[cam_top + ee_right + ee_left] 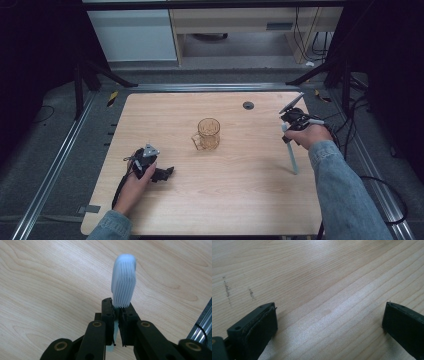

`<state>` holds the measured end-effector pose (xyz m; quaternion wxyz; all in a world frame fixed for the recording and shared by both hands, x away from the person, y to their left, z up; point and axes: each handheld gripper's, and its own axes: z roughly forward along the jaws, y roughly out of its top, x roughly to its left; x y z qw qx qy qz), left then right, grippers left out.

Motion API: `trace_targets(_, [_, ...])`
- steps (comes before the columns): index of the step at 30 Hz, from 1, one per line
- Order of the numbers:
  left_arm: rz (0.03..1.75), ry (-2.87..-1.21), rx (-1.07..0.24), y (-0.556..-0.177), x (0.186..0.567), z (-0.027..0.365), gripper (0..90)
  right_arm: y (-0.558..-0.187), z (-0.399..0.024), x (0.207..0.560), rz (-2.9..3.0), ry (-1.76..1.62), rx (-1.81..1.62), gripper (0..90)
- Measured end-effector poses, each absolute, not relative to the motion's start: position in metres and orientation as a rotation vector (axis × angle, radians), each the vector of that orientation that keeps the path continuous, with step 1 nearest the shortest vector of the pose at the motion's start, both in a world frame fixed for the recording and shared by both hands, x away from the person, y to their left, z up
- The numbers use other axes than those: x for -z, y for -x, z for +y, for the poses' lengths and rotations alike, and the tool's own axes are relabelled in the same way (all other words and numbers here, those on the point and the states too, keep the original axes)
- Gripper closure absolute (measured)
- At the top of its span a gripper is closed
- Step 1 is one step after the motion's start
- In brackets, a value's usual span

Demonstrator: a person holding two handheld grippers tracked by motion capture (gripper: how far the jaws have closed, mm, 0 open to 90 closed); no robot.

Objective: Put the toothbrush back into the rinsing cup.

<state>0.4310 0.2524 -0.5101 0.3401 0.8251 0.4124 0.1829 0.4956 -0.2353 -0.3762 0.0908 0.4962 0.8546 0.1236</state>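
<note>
Only up close, toothbrush [123, 282] bristles

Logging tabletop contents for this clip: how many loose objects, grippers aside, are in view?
2: an amber glass mug standing mid-table, and a pale blue toothbrush clamped in the right gripper near the table's right edge.

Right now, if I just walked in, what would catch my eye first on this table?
Probably the amber glass mug standing upright near the middle of the wooden table. Next, the right gripper at the table's right side, its jaws shut on a pale blue toothbrush. The left gripper rests low at the near left, jaws wide apart over bare wood.
</note>
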Motion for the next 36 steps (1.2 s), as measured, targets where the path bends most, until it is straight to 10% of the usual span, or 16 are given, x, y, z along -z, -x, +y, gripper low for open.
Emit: trace_targets(36, [1.072, -2.15, -0.475, -0.431, 0.51, 0.252, 0.0, -0.496, -0.226, 0.356, 2.478, -1.413, -0.535, 83.4])
